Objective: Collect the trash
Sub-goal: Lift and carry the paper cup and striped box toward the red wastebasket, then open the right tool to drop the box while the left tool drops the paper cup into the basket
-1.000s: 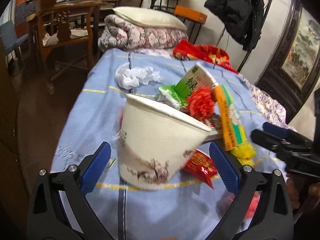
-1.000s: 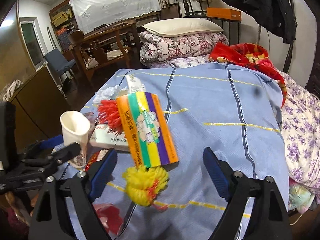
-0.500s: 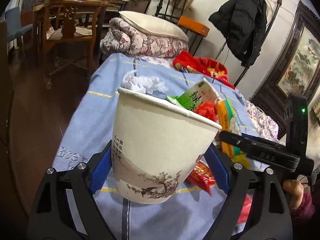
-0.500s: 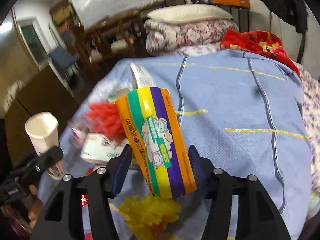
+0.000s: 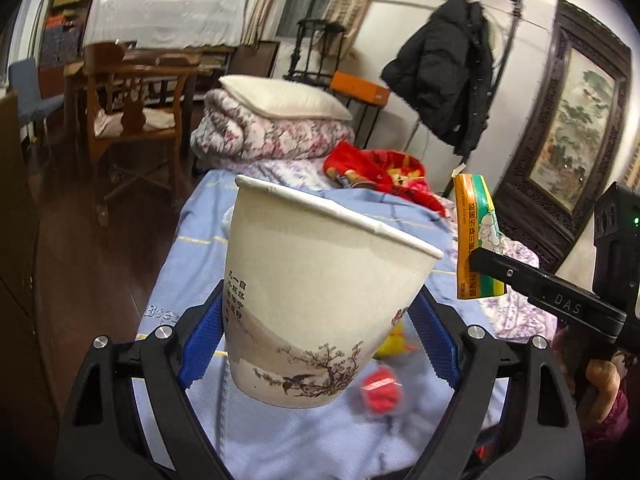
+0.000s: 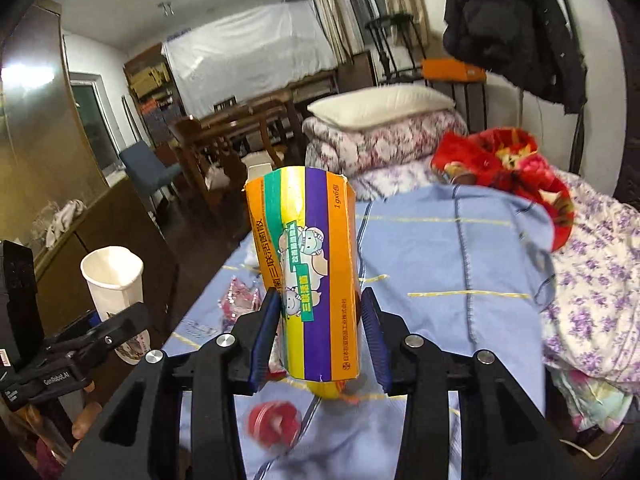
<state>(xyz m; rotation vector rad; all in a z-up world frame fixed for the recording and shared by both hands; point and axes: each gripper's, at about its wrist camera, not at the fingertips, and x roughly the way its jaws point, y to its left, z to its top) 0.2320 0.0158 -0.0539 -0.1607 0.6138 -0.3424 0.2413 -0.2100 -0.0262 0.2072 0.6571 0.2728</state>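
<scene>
Nearest the left wrist camera, the left gripper [image 5: 320,340] clamps the paper cup [image 5: 320,304] between its blue pads, low on the cup's wall, with the cup tilted and lifted clear of the bed [image 5: 280,440]. The cup looks light and thin-walled; a squeeze at mid-wall would likely dent it, so the base ring, where the pads sit now, is the stiffer place to hold. Its inside cannot be seen from here, so whether it holds anything is unknown.

In the right wrist view, the right gripper [image 6: 320,336] pinches the striped carton [image 6: 308,276] by its lower half, upright and off the blue blanket [image 6: 460,264]. The carton appears to be empty cardboard: light, a little springy, with smooth printed faces that could slip, so pressure across the narrow sides seems safest. Its top edge is torn open.

Below both grippers, small litter remains near the front edge of the bed: a red scrap [image 6: 274,420], badly blurred, and a yellow tuft [image 5: 394,342] mostly hidden behind the cup and carton. A pinkish crinkled wrapper [image 6: 236,300] lies toward the bed's left edge, partly covered by the right gripper's pad.

Farther back, a folded quilt and pillow [image 5: 276,120] sit at the far end. No bin is visible in either view.
</scene>
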